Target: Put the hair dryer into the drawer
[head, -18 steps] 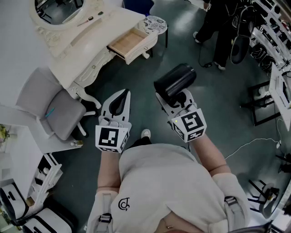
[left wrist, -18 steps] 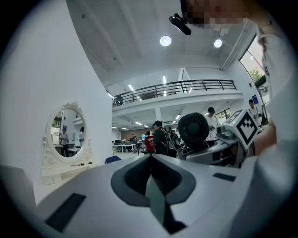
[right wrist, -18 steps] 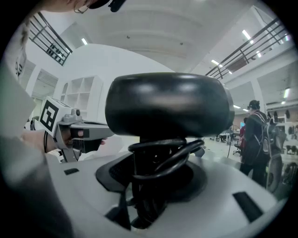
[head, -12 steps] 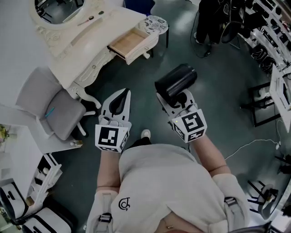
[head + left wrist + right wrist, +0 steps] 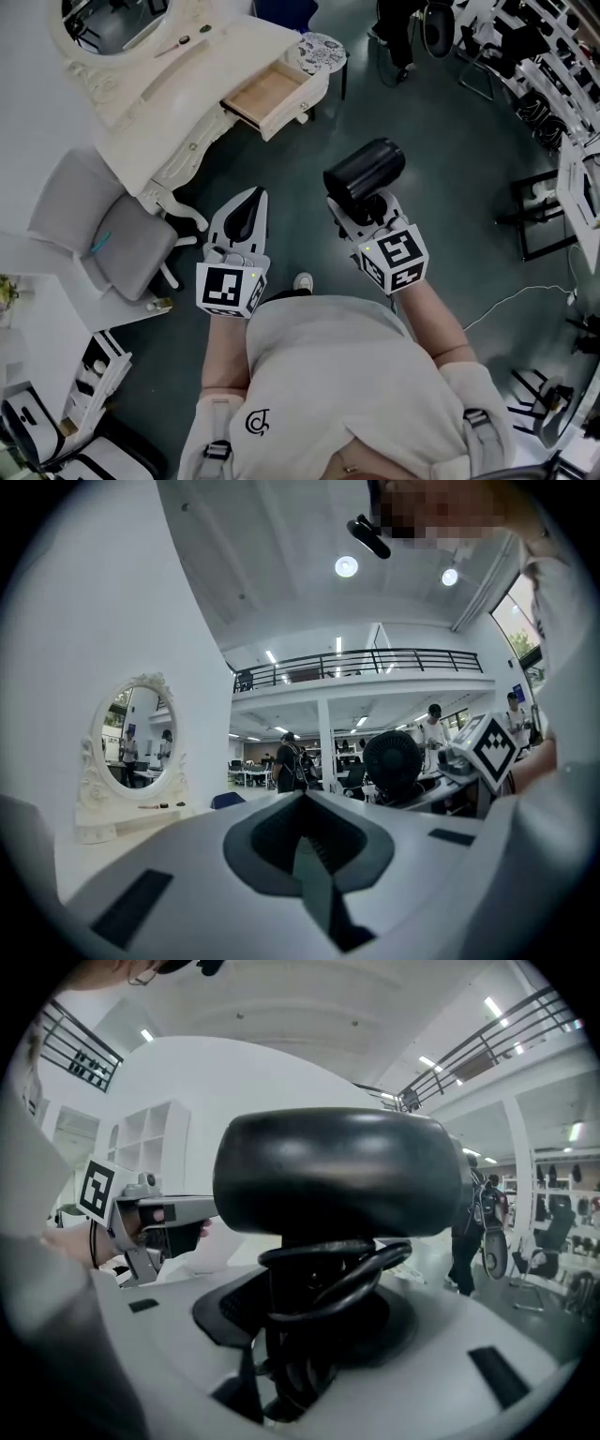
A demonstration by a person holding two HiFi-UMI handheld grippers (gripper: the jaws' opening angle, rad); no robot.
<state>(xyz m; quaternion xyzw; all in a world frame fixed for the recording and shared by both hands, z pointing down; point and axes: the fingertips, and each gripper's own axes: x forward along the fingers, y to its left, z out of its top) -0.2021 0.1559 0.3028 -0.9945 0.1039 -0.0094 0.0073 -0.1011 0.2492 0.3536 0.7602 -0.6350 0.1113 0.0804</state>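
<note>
The black hair dryer is held in my right gripper, whose jaws are shut on its handle and coiled cord; its barrel lies across the jaws' top. My left gripper is shut with nothing in it, its jaw tips meeting in the left gripper view. The wooden drawer stands pulled out of the cream dressing table, up and to the left of both grippers. Both are held above the dark floor, apart from the table.
A grey chair stands left of the left gripper. An oval mirror sits on the dressing table. A patterned round stool is beyond the drawer. Black racks and a person are at the right and top.
The view has shifted a little: both grippers sit slightly higher in the picture, closer to the dressing table. The person at the top has walked left. The grip on the hair dryer is unchanged.
</note>
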